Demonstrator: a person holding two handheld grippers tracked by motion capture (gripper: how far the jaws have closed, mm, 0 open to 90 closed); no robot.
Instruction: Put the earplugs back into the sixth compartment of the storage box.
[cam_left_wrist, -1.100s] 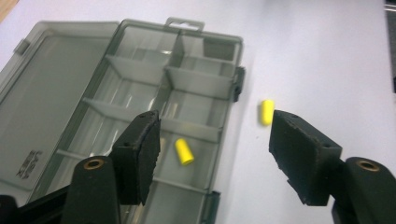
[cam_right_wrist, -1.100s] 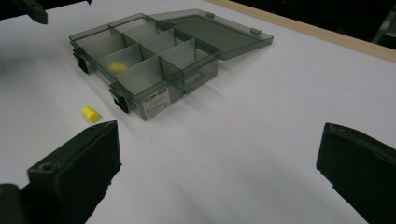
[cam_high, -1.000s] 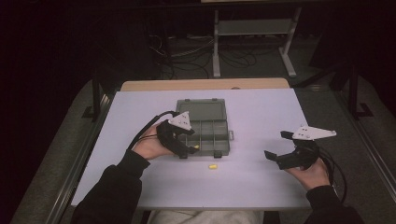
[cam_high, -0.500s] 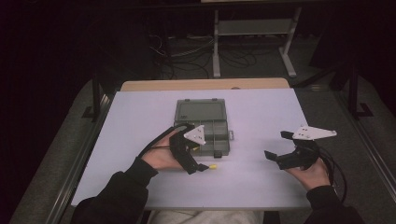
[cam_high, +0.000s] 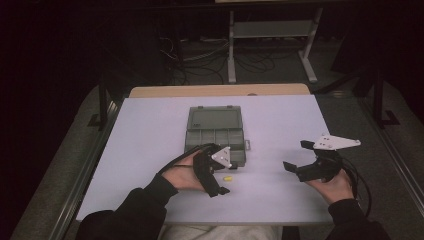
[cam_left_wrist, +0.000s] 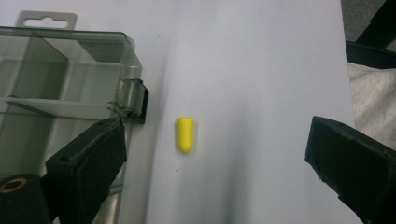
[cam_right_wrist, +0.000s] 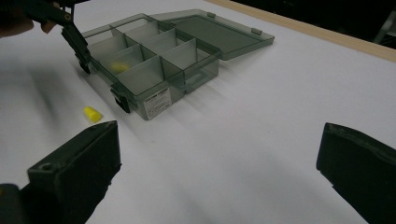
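Work in hand: small yellow pieces were being sorted into a compartment box (cam_high: 215, 134) — judged from the layout, since one piece was already inside and one lay outside.
Done so far: one yellow piece (cam_right_wrist: 119, 66) was seen lying in a compartment on the near-left side of the box in the right gripper view, somewhat blurred behind the tinted wall.
Left to do: the loose yellow piece (cam_left_wrist: 185, 134) remained on the white table (cam_high: 150, 130), just beside the box's front latch (cam_left_wrist: 135, 100) and not touching it; it had yet to be picked up and placed.
Left gripper (cam_left_wrist: 219, 154): its jaws had just been opening and were held wide, one on either side of the loose piece, with nothing pressed between the pads.
Right gripper (cam_right_wrist: 219, 163): jaws were set wide apart, nothing was held, and it was kept well apart from the box at the right of the table.
Box state: the lid (cam_right_wrist: 219, 30) was laid fully open and flat behind the tray.
Progress judged: roughly halfway — one piece in, one out.
Count, yellow pieces: two.
Count, boxes: one.
Count, compartments: at least six could be made out; the exact number could not be told.
Count, grippers: two.
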